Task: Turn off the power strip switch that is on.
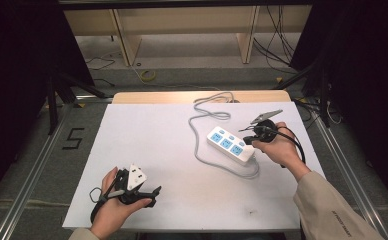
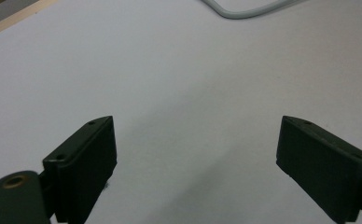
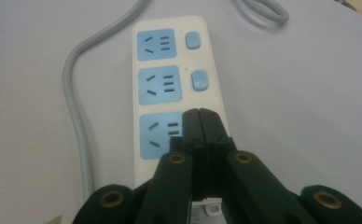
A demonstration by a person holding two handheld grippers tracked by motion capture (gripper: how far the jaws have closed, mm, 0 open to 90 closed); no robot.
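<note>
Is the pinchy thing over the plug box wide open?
No, the right gripper has its two black jaws pressed together, with nothing seen between them, above the power strip.

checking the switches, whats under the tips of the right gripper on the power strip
The right gripper, jaws closed together, sits over the nearest end of the power strip, beside its third blue socket. Two blue switches show farther along; whatever lies under the tips is covered.
</note>
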